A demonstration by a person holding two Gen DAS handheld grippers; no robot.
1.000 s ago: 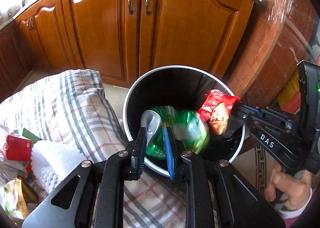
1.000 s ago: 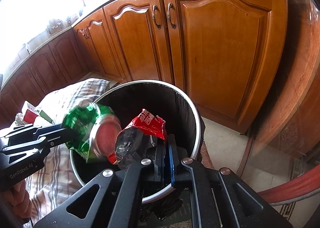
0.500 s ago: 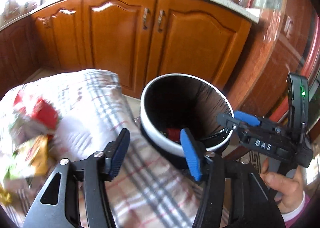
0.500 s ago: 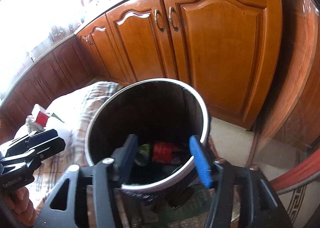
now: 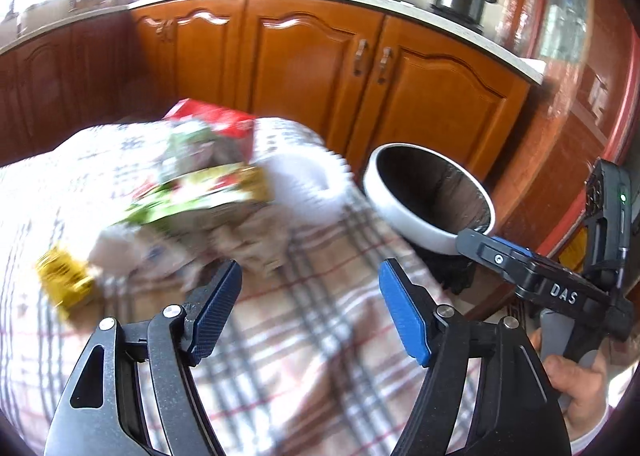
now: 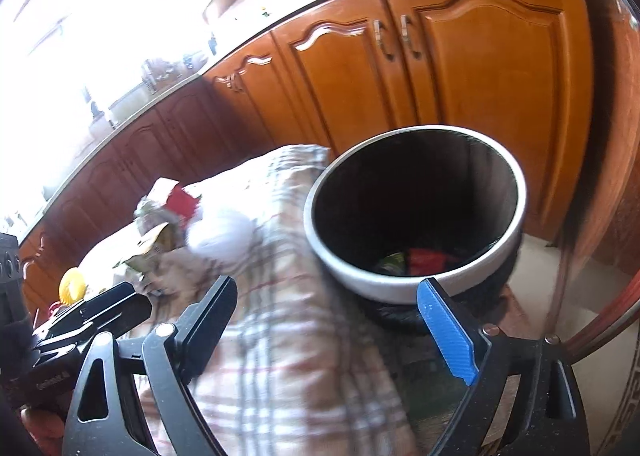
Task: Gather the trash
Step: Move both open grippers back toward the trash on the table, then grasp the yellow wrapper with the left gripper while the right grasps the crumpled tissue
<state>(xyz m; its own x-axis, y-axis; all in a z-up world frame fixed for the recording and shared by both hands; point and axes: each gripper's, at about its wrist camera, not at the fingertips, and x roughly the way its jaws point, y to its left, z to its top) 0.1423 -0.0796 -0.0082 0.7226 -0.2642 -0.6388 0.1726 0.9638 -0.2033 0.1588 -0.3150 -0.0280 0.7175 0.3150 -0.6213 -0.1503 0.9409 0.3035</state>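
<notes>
Now that the green and red wrappers (image 6: 412,260) I was holding a second ago lie at the bottom of the round, white-rimmed bin (image 6: 404,288), both my grippers have just been opening and are empty. The left gripper (image 5: 310,310) and right gripper (image 6: 326,330) have fingers wide apart. Crinkled packets (image 5: 200,192) remain on the soft checked cloth (image 5: 304,356), so more collecting waits.

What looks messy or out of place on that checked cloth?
A jumble of wrappers and a yellow packet lies scattered on the checked cloth, not yet in the bin beside it.
</notes>
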